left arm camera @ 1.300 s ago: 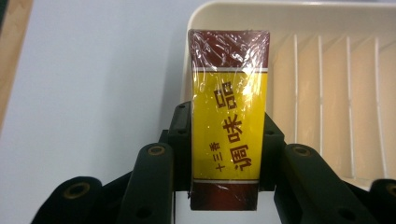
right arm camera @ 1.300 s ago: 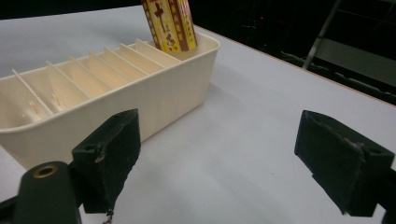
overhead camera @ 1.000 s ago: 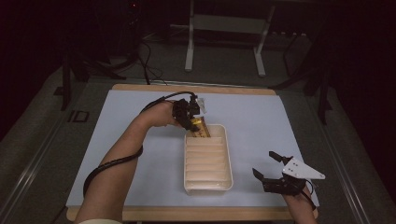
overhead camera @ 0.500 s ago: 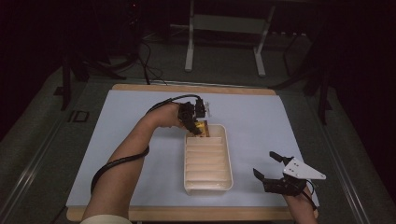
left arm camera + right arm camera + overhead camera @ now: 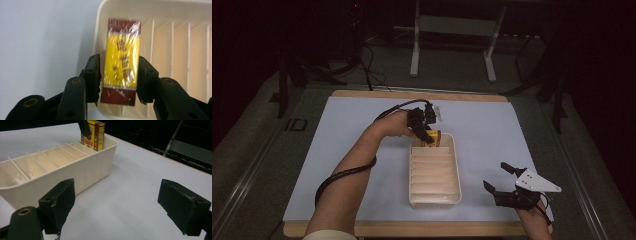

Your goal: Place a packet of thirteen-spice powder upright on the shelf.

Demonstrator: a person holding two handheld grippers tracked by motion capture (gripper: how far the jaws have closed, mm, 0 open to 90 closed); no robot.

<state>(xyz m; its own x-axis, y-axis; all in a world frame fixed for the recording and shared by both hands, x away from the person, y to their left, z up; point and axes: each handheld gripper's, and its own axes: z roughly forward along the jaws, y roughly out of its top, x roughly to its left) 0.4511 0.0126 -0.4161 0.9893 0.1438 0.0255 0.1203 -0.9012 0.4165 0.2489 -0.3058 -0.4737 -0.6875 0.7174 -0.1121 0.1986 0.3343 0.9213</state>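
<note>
R gripper (image 5: 507,186) at lower right of high view, over the pale surface (image 5: 492,125), fingers wide apart, holding nothing. Frame centre: cream divided tray (image 5: 455,165), slots running across. L gripper (image 5: 117,82) at tray's far end, fingers clamped on yellow/maroon wrapped box (image 5: 122,62), upright in the end slot. Beyond surface: dark floor, metal stand (image 5: 452,25).

Yellow-and-maroon box (image 5: 122,62) upright in tray's (image 5: 455,172) end slot

Divided tray (image 5: 435,200) sitting at table (image 5: 342,130) centre; box (image 5: 432,137) standing in tray's far end compartment; right gripper (image 5: 504,181) hovering right of tray's near end
</note>
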